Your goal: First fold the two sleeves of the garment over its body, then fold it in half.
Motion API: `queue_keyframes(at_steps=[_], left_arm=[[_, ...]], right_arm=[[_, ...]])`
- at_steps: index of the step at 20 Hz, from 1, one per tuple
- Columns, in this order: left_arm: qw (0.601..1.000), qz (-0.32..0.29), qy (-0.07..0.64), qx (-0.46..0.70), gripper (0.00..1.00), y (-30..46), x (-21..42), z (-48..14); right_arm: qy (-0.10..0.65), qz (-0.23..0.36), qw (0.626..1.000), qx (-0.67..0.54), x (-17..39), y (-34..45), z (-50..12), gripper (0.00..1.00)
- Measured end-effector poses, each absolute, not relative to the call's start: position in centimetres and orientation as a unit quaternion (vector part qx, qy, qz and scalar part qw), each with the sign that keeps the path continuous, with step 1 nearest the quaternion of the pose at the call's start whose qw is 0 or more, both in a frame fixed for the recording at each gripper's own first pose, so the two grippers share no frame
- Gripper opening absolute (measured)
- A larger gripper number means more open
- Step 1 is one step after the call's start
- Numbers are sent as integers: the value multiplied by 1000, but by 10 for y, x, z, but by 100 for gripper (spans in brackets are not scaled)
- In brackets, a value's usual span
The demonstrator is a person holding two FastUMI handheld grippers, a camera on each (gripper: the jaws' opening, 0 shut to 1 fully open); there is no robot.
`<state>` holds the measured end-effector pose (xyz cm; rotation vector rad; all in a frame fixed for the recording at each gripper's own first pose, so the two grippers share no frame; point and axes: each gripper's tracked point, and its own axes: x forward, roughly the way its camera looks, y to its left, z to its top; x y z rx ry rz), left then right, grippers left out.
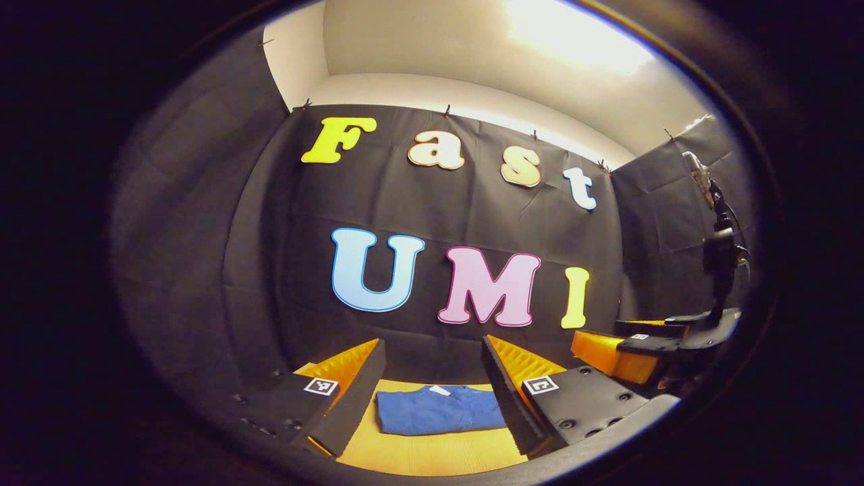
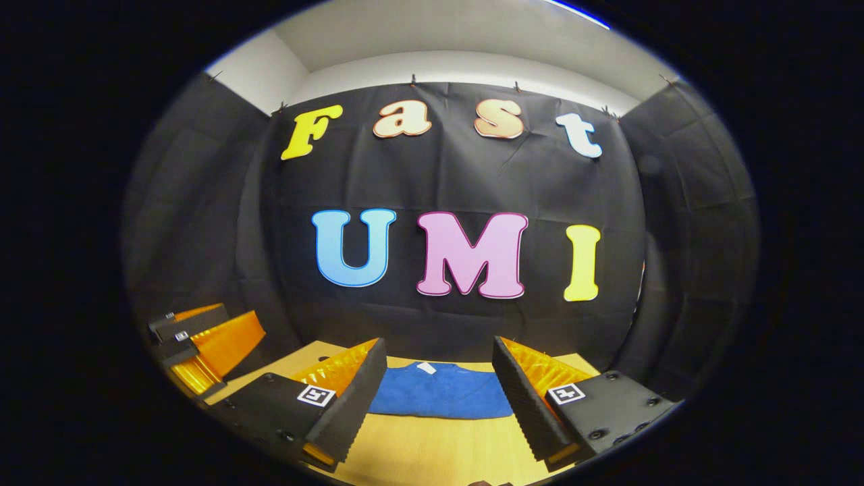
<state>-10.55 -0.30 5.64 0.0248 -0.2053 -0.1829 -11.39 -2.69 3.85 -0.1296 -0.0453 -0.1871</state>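
Both fingers of the left hand-held gripper (image 1: 432,398) stood wide apart, gripping nothing, and the right hand-held gripper (image 2: 439,398) was just as open and empty. Between each pair, farther off, one blue garment (image 1: 439,410) lay on the bench (image 1: 432,455) as a compact rectangle, seemingly fully folded; I judged the next move only withdrawal. Count: two grippers, one garment.

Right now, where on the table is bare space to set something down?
The bare strip of wooden table lies in front of the folded blue shirt, between the open fingers of the right hand-held gripper. The left hand-held gripper frames a like strip. The far edge is crowded: the shirt reaches the black cloth wall.
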Motion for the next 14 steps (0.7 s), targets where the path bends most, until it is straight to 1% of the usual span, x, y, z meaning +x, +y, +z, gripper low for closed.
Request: queue_keyframes(at_steps=[2,3,4,5,10,11,12,14], left_arm=[[992,-83,-90,25,80,-5,-112,47],[993,-79,-84,27,82,-7,-112,42],[993,-81,-80,27,80,-10,-110,39],[993,-82,-80,26,82,-12,-112,38],[993,-74,-84,33,82,-11,-111,38],[994,-72,-82,30,80,-9,-111,37],[994,-73,-80,25,82,-9,-110,35],[994,-76,-73,15,80,-10,-110,29]], right_arm=[[-37,-82,992,-86,-122,-18,37,98],[-45,-74,993,-86,-123,-12,39,98],[-57,-67,993,-81,-123,-9,41,98],[-66,-63,993,-74,-123,-8,45,98],[-111,-54,992,-28,-130,-10,54,98],[-107,-59,992,-26,-132,-15,51,98],[-102,-57,993,-21,-133,-17,46,98],[-88,-49,995,0,-133,-14,37,98]])
